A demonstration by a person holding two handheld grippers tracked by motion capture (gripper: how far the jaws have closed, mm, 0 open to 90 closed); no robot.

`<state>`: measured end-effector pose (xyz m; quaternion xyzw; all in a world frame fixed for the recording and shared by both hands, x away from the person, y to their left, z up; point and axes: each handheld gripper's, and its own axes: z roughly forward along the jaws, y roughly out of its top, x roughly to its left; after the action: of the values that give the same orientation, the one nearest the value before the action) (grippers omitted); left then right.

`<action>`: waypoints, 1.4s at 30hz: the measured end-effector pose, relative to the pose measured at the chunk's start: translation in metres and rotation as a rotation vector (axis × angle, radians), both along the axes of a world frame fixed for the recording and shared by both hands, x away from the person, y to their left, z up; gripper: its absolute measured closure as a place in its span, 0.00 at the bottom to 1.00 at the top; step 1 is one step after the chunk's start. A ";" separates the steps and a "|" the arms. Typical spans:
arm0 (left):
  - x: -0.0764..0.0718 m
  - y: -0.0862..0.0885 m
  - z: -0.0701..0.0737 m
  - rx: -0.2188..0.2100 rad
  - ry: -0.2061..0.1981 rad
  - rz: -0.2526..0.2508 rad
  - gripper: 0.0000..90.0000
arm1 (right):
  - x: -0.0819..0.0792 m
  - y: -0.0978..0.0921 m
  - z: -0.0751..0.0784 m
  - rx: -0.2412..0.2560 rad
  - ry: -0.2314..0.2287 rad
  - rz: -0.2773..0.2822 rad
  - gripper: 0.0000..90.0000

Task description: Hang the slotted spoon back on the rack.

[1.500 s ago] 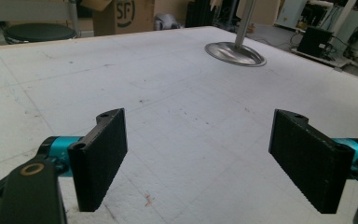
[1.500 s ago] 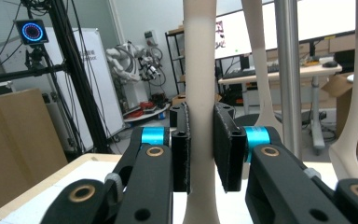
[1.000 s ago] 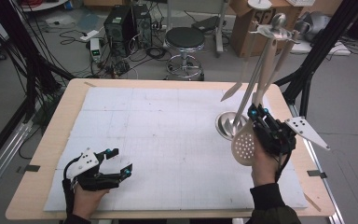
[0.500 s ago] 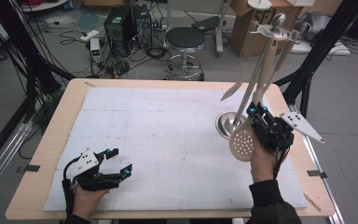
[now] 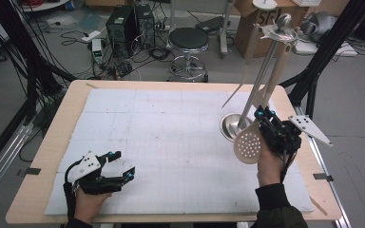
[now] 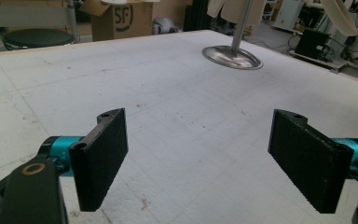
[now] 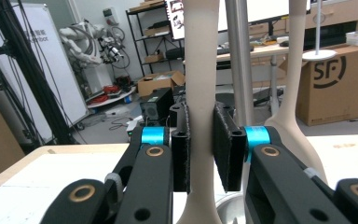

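Note:
A cream slotted spoon (image 5: 248, 147) hangs head down beside a metal utensil stand (image 5: 230, 126) at the table's right side. My right gripper (image 5: 264, 114) is shut on the spoon's handle (image 7: 200, 93), just above the perforated head. In the right gripper view the stand's steel pole (image 7: 235, 56) rises right behind the jaws, and a second cream utensil (image 7: 298, 88) hangs to the right of it. My left gripper (image 5: 123, 164) rests near the table's front left, open, with nothing between its jaws. In the left gripper view its pads (image 6: 100, 158) stand wide apart, facing the stand's round base (image 6: 230, 56).
A white mat (image 5: 161, 137) covers most of the wooden table (image 5: 52, 142). A thin cream spatula (image 5: 240, 80) also hangs from the stand's top. Behind the table stand a stool (image 5: 188, 40), a cardboard box (image 5: 261, 23) and cables on the floor.
The right gripper and the spoon in it have shifted only slightly, and the gripper's grey plate has wobbled. The left gripper has not moved.

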<state>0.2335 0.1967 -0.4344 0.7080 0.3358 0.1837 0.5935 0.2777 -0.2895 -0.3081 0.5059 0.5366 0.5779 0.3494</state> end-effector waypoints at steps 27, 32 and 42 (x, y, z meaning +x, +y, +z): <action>-0.001 -0.002 0.001 -0.016 -0.002 -0.005 0.23 | 0.003 0.002 -0.036 0.035 0.045 0.204 0.29; -0.001 -0.001 0.001 -0.016 -0.004 -0.008 0.23 | -0.002 0.005 -0.049 0.018 0.059 0.260 0.29; 0.003 0.007 0.001 -0.060 0.005 0.015 0.23 | -0.007 0.012 -0.073 -0.011 0.082 0.324 0.28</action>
<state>0.2362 0.2037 -0.4333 0.6878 0.3480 0.1764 0.6121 0.2704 -0.2779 -0.3810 0.4339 0.6282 0.6027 0.2320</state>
